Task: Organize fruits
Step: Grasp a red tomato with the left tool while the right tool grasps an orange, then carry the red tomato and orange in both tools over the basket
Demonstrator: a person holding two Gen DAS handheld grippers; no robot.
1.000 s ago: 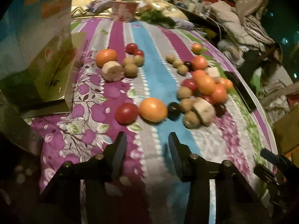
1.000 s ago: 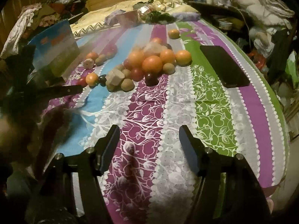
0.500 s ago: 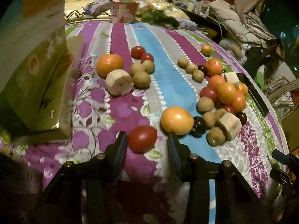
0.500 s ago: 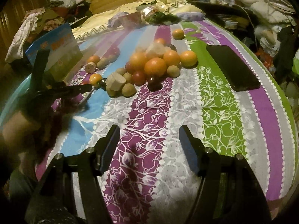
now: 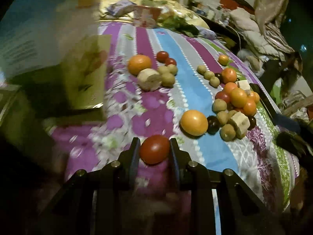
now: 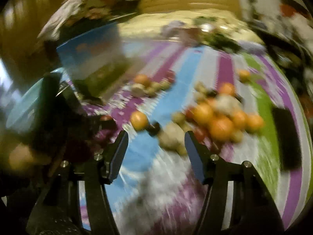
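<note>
so the big change: a second ago the left gripper [image 5: 154, 148] was just hovering short of the fruit with its jaws well apart and nothing in them, half a second ago it had slid up so the red tomato [image 5: 154, 149] sat loosely in the gap, and now the jaws are closing and the pads look pressed on both sides of it, so I'd call that a grab. The tomato is low on the striped bedsheet [image 5: 195, 90], on the purple floral band, just left of the big orange [image 5: 193, 122], and I can't tell if it's off the fabric yet. Meanwhile the right gripper [image 6: 155, 137] has swung in hard, its view is smeared with blur where before it was crisp and parked well back on the purple and white part. Its jaws are closing a bit but sit wide apart with nothing between them, and they now frame the near edge of the main fruit pile [image 6: 221, 117], roughly at a pale chunk [image 6: 172, 137] beside a dark plum [image 6: 154, 128]. My read is both hands are working at once: left one has its first piece and probably takes it up to the two red tomatoes [image 5: 165, 58] by the far orange [image 5: 139, 64], right one is lining up its own pick, though with that blur I wouldn't bet on which piece
</note>
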